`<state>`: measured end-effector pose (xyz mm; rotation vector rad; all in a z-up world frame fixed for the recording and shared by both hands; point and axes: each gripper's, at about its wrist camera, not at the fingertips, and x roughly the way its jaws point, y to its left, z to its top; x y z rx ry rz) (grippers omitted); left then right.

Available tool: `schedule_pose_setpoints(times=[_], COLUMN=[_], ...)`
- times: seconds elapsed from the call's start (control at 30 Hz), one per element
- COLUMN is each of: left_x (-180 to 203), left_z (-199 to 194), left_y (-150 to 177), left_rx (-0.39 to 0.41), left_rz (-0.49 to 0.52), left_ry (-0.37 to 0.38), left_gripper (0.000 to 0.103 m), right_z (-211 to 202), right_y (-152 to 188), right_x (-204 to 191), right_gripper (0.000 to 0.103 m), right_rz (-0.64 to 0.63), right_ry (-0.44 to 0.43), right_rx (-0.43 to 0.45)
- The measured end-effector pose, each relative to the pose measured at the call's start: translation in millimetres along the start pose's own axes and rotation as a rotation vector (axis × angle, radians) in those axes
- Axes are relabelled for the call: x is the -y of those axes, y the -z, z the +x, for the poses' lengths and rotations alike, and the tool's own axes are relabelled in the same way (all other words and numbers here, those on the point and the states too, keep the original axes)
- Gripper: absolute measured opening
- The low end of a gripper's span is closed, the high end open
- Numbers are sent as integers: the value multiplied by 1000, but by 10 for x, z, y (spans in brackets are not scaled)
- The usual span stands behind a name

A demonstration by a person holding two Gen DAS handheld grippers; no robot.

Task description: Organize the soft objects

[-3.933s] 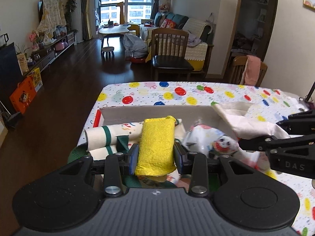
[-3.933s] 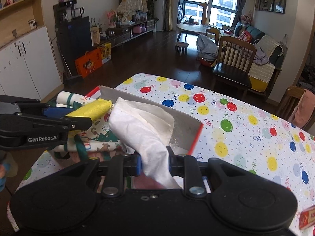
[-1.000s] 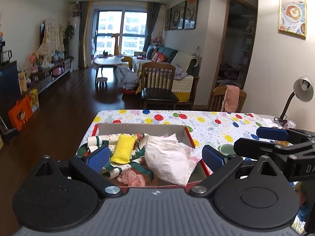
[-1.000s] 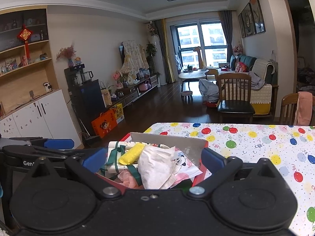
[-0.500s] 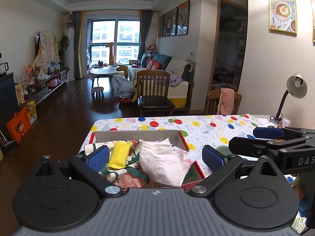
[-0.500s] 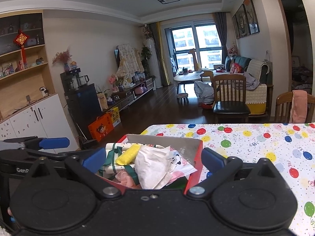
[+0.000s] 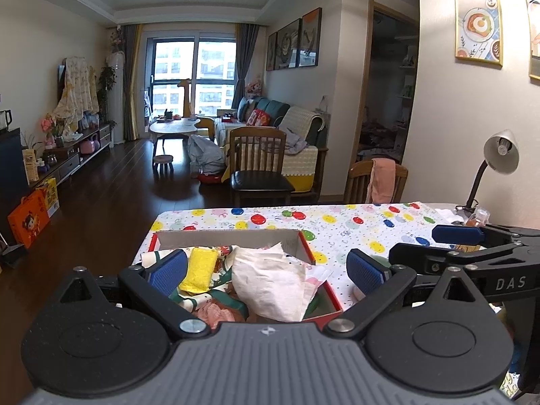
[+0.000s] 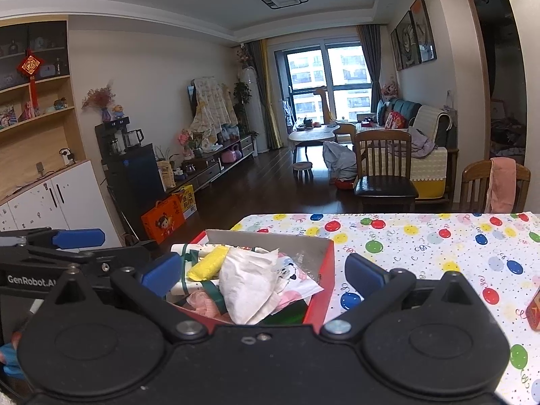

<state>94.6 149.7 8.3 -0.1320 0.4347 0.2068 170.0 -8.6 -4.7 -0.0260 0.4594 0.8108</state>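
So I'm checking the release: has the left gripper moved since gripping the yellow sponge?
Yes. The left gripper pulled back from the red box, leaving the yellow sponge inside.

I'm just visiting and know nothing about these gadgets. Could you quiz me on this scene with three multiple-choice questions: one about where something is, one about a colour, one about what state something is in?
1. Where does the white cloth lie?
A. On a chair
B. In the red box, on top of the other soft things
C. On the floor

2. What colour is the small rolled towel beside it?
A. Yellow
B. Purple
C. Black

3. How do the left gripper and right gripper stand?
A. Both clamped on cloth
B. One open, one shut
C. Both open, holding nothing

Answers: 1 B, the cloth is heaped inside the box on the table. 2 A, the roll is bright yellow. 3 C, each pair of blue pads is spread wide with nothing between them.
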Motion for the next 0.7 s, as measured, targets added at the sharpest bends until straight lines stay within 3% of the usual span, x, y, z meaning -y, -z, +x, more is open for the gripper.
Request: schedule_pose_setpoints(times=[0.5, 0.7], left_x=[73, 199], left_z=[-55, -43], left_y=[-12, -15], left_rx=[6, 9], left_rz=[-13, -26], left_ry=[22, -5], left_gripper=[101, 101], right_z=[-75, -114], right_y=[23, 36], right_x=[-9, 122], right_gripper=[103, 103], right_rz=[2, 3], right_ry=[4, -10], right_rx=[-11, -28])
